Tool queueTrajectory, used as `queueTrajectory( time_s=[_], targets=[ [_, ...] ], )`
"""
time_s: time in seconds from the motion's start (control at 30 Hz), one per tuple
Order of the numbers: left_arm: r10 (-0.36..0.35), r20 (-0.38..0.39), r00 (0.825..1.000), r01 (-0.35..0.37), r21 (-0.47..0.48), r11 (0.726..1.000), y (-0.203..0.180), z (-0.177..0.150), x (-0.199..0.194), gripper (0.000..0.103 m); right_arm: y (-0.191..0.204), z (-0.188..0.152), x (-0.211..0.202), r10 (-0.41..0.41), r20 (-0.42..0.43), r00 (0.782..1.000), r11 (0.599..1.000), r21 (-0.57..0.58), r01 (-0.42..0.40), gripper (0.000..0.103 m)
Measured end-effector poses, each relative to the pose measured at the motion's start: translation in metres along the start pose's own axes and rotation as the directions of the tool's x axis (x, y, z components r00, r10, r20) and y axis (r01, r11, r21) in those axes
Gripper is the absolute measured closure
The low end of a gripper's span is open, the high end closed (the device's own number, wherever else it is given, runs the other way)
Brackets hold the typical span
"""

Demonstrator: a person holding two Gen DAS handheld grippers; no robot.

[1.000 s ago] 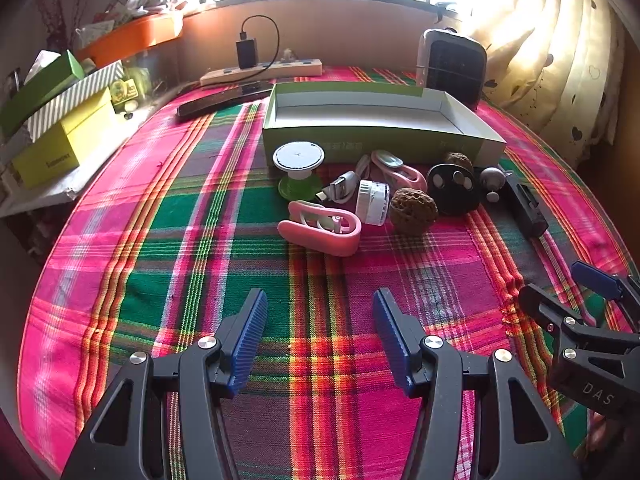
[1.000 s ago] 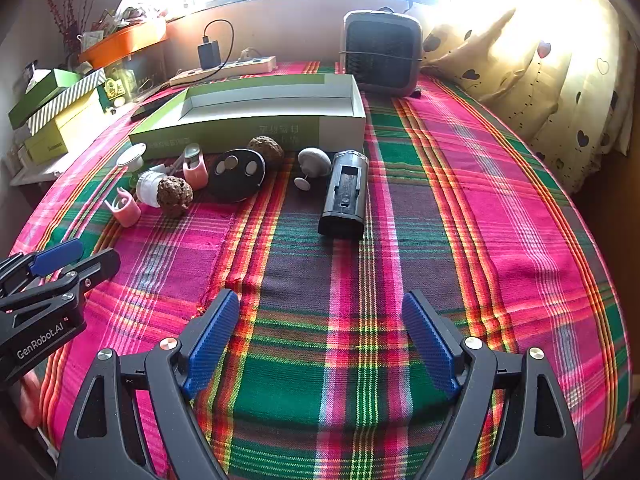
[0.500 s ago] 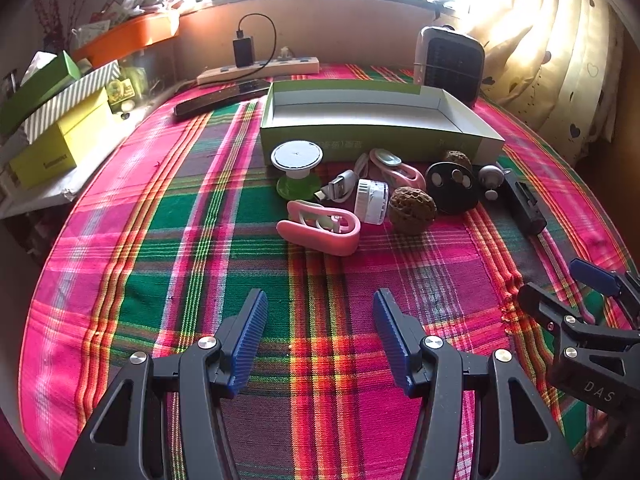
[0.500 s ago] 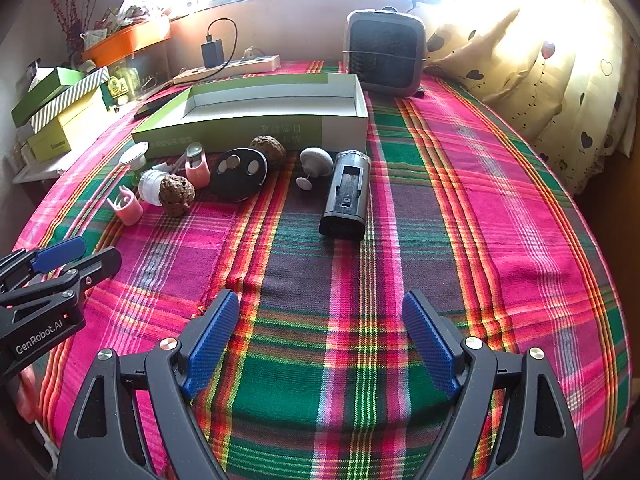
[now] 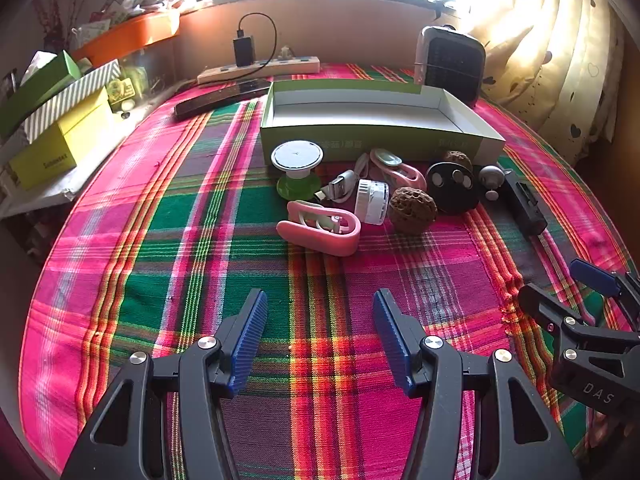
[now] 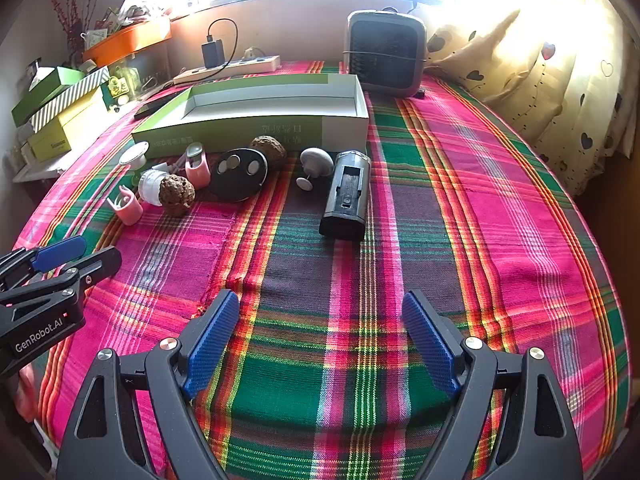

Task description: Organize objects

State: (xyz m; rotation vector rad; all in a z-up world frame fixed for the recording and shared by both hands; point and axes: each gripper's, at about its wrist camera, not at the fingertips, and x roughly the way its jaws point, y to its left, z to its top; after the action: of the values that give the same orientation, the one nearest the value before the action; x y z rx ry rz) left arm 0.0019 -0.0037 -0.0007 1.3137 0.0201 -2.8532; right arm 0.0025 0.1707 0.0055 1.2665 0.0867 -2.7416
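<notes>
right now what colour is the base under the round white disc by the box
Green base, seen best in the left wrist view.

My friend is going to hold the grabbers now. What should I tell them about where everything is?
Left gripper: open, empty, hovering over the plaid cloth.
Right gripper: open, empty, also hovering near the front.
The long green-and-white cardboard box holds nothing that shows.
All the small things lie in a row in front of it: pink plastic clip, two brown bumpy walnuts, white round jar, black oval disc with three silver buttons, grey mushroom-shaped knob, black rectangular battery pack.
Done: nothing yet. Left: presumably putting every item into the box.
</notes>
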Motion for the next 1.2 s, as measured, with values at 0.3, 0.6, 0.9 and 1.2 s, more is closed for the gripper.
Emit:
queueTrajectory(
  time_s=[0.3, 0.6, 0.9, 1.2],
  targets=[
    [-0.017, -0.010, 1.000, 0.017, 0.002, 1.000, 0.004, 0.002, 0.001, 0.049, -0.001, 0.004, 0.002, 0.020, -0.021, 1.000, 1.000, -0.024, -0.020, 0.019],
    [-0.060, -0.043, 0.997, 0.058, -0.033, 0.998, 0.012, 0.018, 0.009, 0.049, -0.025, 0.023, 0.014, -0.003, -0.045, 0.999, 1.000, 0.024, 0.004, 0.019],
    [-0.082, -0.065, 0.995, 0.077, -0.068, 0.995, 0.008, 0.033, 0.020, 0.049, -0.026, 0.039, 0.028, 0.006, -0.061, 0.998, 1.000, 0.008, -0.005, 0.019],
    [-0.057, -0.071, 0.996, 0.050, -0.096, 0.994, 0.009, 0.043, 0.029, 0.049, -0.027, 0.051, 0.039, 0.002, -0.069, 0.998, 1.000, -0.005, -0.002, 0.019]
  ],
)
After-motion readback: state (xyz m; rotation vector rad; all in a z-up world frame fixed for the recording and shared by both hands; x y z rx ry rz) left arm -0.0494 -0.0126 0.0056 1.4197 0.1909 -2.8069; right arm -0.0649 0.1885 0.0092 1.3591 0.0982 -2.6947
